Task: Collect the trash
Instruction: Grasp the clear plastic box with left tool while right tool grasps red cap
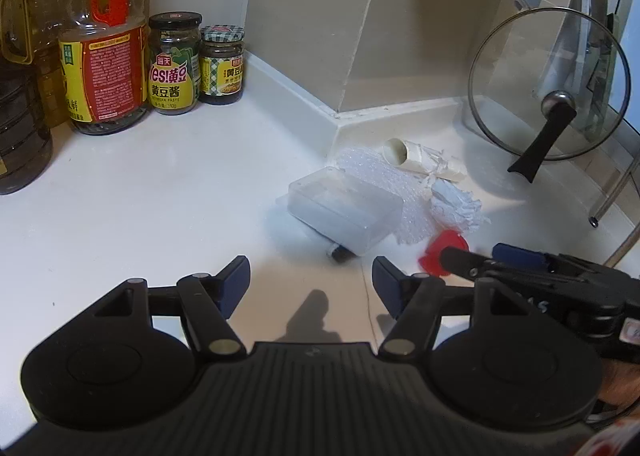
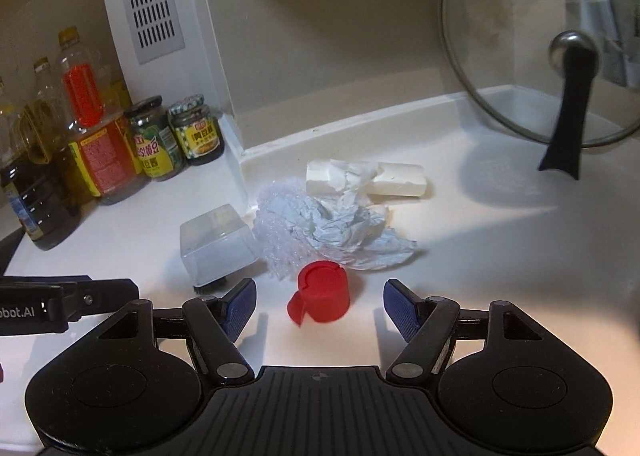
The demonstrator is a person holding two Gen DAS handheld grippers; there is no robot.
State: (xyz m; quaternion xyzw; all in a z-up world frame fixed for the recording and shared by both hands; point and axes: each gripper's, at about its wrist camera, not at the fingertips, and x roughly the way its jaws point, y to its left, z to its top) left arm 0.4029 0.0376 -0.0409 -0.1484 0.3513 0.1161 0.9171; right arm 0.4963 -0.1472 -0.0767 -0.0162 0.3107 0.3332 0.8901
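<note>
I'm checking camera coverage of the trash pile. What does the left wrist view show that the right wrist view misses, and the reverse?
Only left wrist: the tube's open end.
Only right wrist: the whole red cap, ahead of the open right gripper, nothing between its fingers.
Both: clear box, bubble wrap, crumpled paper, jars, oil bottles, glass lid, and the open left gripper.

Two matte-black handheld grippers, the left gripper (image 1: 310,280) and the right gripper (image 2: 319,306), share ribbed housings, round side discs, silver pivot pins and blue textured pads (image 2: 401,310), one body lettered "obot.AI" in white.
</note>
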